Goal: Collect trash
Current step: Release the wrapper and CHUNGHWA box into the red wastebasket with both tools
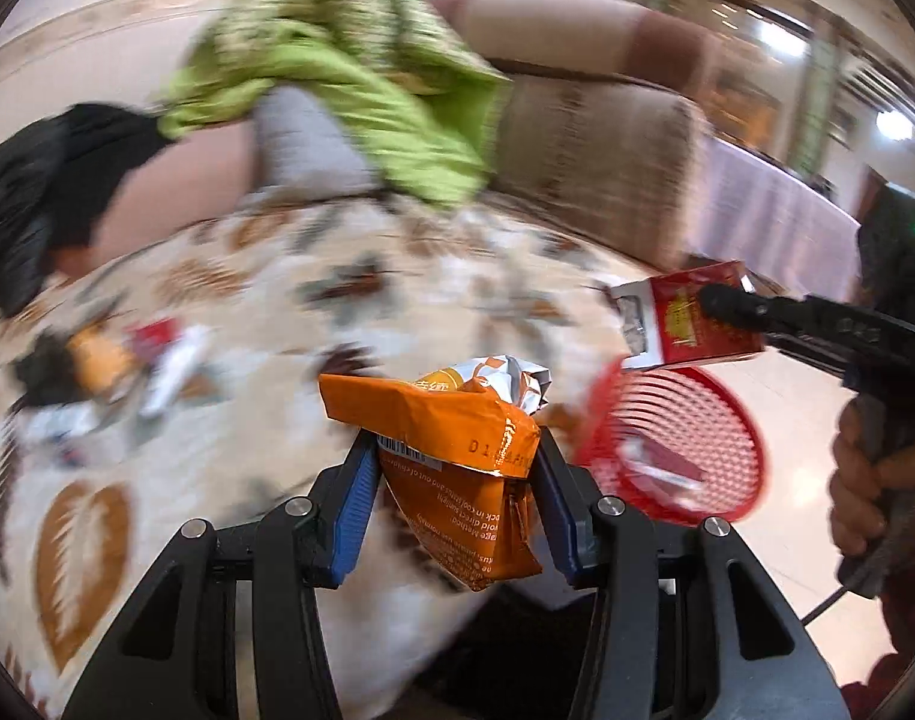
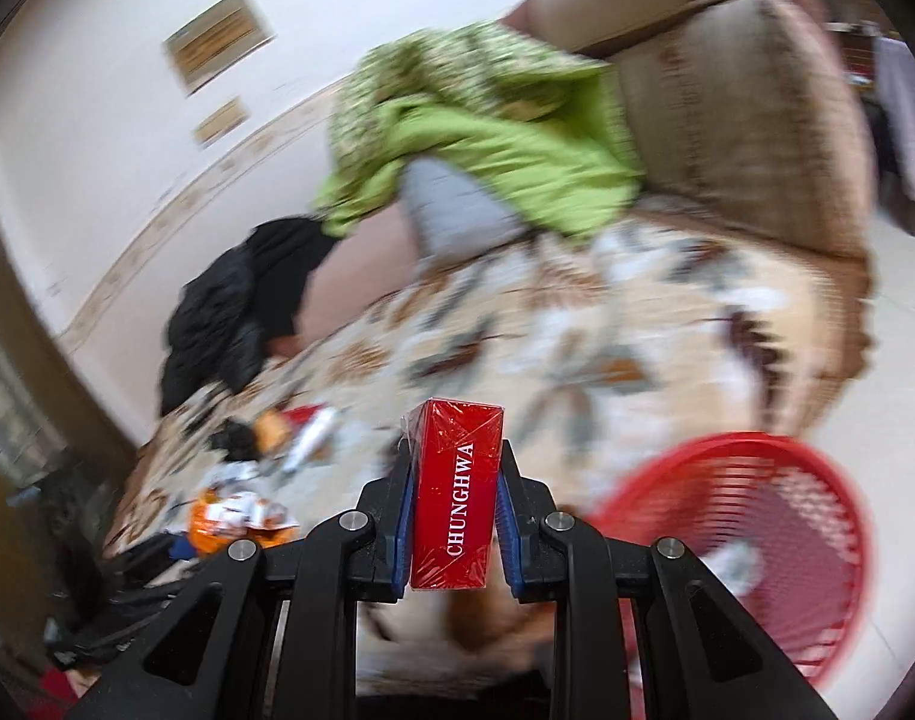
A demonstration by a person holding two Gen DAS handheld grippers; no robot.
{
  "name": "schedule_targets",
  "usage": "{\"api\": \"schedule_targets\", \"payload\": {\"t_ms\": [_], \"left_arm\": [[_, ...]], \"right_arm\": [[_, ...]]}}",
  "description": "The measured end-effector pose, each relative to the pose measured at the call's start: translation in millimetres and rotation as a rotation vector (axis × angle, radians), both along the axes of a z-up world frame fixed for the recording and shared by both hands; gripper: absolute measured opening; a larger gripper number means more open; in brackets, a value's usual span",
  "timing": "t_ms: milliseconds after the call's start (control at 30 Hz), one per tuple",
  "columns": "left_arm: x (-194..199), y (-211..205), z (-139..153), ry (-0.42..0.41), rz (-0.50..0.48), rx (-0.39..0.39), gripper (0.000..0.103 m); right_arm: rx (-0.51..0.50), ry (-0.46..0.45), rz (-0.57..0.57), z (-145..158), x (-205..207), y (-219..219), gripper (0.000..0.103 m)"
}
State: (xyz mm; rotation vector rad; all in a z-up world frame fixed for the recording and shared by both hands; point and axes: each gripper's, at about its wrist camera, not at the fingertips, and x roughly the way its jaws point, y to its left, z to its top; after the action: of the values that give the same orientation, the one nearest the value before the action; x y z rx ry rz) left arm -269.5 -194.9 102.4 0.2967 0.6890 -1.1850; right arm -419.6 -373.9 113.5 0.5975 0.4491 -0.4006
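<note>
Carrying one orange snack bag (image 1: 457, 456) in the left gripper (image 1: 457, 480), jaws part closed and pinching its crumpled middle, probably so the limp foil cannot slip out on the way to the bin

Clamping one red cigarette pack (image 2: 454, 492) upright in the right gripper (image 2: 454, 516), jaws narrow and pressing its two broad faces, likely for a clean drop; showing in the left view too, just above the bin's far rim (image 1: 694, 315)

Waiting just right of and below both grippers: one red slatted bin (image 2: 751, 516), already holding at least one red-and-white scrap (image 1: 667, 465), exact count blurred

Lying far left of both grippers on the leaf-print sofa cover (image 1: 265, 300): a small litter pile (image 2: 265, 468), roughly four or five wrappers, too smeared for counting

Sitting beyond, on the sofa back: one green cloth (image 1: 337, 84) and one black garment (image 2: 241, 306)
</note>
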Motion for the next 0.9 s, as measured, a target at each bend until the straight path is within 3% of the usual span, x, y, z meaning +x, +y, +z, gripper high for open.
{"api": "schedule_targets", "payload": {"t_ms": [267,367,400,467,767,900], "left_arm": [[-53,-76,1,0.059,-0.257,0.062,0.049],[-59,-93,-10,0.08,-0.312,0.122,0.06],[-62,-98,-12,0.082,-0.314,0.133,0.066],[-61,-97,-13,0.086,-0.315,0.145,0.067],[-34,-58,6,0.09,-0.22,0.122,0.068],[-29,-40,12,0.089,-0.13,0.126,0.068]], "right_arm": [[0.07,0.06,-0.178,-32,-74,-53,0.026],[0.094,0.084,-0.2,-41,-83,-64,0.029],[0.105,0.085,-0.204,-42,-85,-67,0.037],[0.114,0.068,-0.218,-42,-91,-73,0.042],[0.088,0.028,-0.149,-27,-83,-67,0.042],[0.078,0.014,-0.065,-20,-60,-48,0.052]]}}
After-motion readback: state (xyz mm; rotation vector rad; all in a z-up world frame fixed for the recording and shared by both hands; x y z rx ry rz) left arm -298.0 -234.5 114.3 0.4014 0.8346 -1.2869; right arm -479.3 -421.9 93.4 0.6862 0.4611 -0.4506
